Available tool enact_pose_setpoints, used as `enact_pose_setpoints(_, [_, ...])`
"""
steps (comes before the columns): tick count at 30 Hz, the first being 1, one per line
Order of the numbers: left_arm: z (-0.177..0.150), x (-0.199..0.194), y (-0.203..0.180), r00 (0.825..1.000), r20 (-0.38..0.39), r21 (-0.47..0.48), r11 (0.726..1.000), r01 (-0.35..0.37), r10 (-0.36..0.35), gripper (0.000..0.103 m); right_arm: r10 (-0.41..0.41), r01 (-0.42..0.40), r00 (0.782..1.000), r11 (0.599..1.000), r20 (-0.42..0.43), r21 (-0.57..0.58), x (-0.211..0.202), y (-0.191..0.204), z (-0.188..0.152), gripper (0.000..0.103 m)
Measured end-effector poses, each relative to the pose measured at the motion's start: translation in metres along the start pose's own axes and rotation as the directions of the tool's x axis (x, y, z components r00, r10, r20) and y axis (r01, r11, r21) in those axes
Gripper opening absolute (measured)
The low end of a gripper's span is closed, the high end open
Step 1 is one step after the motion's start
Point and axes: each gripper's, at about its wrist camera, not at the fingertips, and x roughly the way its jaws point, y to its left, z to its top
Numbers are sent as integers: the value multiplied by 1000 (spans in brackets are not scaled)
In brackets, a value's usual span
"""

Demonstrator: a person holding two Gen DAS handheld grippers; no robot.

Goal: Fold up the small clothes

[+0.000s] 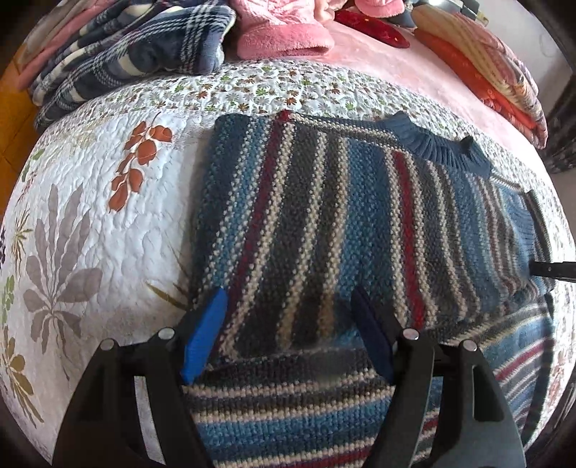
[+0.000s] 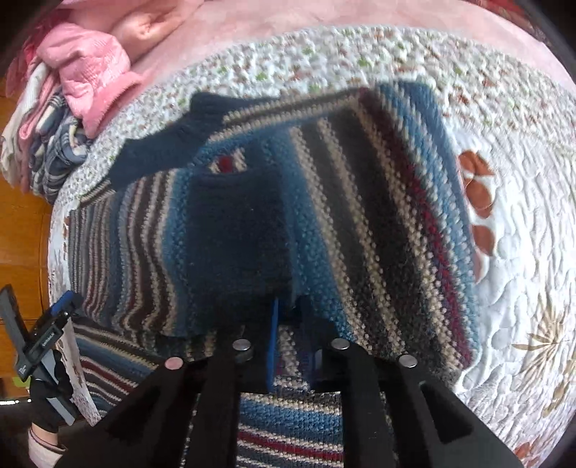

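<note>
Left wrist view: your left claw [image 1: 288,331] hangs wide open, blue pads spread apart over the near part of the striped sweater [image 1: 324,216], gripping nothing. One sweater, lying on the floral quilt [image 1: 90,216] of the bed, a folded panel with upright stripes lying over a lower part with crosswise stripes. Ribbed navy collar [image 1: 432,140] at the far edge. At the right rim, a black tip, probably your other claw [image 1: 550,268], touching or just beside the sweater's side. Behind: one plaid blanket [image 1: 126,54], one pink fleece piece [image 1: 284,32], a stack of orange and striped bedding [image 1: 486,72].

Right wrist view, blurred: your right claw [image 2: 288,338] is nearly closed, pads a narrow gap apart, at the sweater's [image 2: 324,216] near edge; whether it pinches fabric I cannot tell. The left claw [image 2: 61,306] shows at the far left, held in a gloved hand [image 2: 46,403].

Judgement: you're mid-fold, one side already laid over. Next move likely calls for both claws pinching the near hem corners evenly and carrying them toward the collar, keeping the layers from sliding.
</note>
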Motion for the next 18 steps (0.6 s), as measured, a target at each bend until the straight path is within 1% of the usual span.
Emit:
enact_pose_setpoints(1, [-1,-10,3,1000,6,-24,1000,14,-14,71,19,-19,1000,1000,15,7,-8,0,-1,19])
enact_pose_setpoints(2, [-3,-19,4,1000,8,-38,999,16,-16,71,56,-56,998,998,33,12,-21,0,-3,22])
enact_pose_setpoints(3, [-4,-31,5,1000,9,-50,999,18,-18,71,74,-75,996,997,47,8,-32,0,-5,22])
enact_pose_setpoints(4, [-6,-38,6,1000,11,-53,998,24,-23,71,82,-82,995,997,65,0,-43,0,-8,23])
enact_pose_setpoints(6, [-15,-64,10,999,16,-69,997,40,-39,75,82,-79,990,996,112,-28,-72,1,-21,33])
enact_pose_setpoints(7, [-23,-76,13,999,9,-86,995,51,-50,76,82,-77,987,996,141,-45,-86,0,-32,36])
enact_pose_setpoints(8, [-30,-83,15,998,-2,-97,993,67,-68,78,79,-71,985,996,152,-58,-95,-3,-40,39])
enact_pose_setpoints(9, [-42,-94,18,996,-14,-111,990,91,-93,78,69,-58,985,995,157,-76,-104,-4,-54,43])
enact_pose_setpoints(10, [-52,-100,20,995,-23,-119,988,98,-101,78,62,-50,986,995,156,-83,-110,-6,-65,45])
enact_pose_setpoints(11, [-67,-107,23,993,-40,-132,986,103,-109,79,66,-54,986,995,151,-83,-116,-11,-84,48])
enact_pose_setpoints(14, [-113,-116,33,985,-104,-167,978,122,-141,79,101,-94,988,994,118,-61,-123,-26,-123,49])
enact_pose_setpoints(15, [-131,-117,37,981,-131,-182,976,118,-143,79,105,-101,990,994,98,-44,-123,-34,-144,49])
enact_pose_setpoints(16, [-147,-117,40,978,-151,-196,974,113,-144,79,107,-104,990,994,89,-39,-125,-41,-157,49])
enact_pose_setpoints(18, [-172,-116,45,974,-182,-213,972,98,-138,79,114,-113,990,993,77,-27,-126,-51,-190,49])
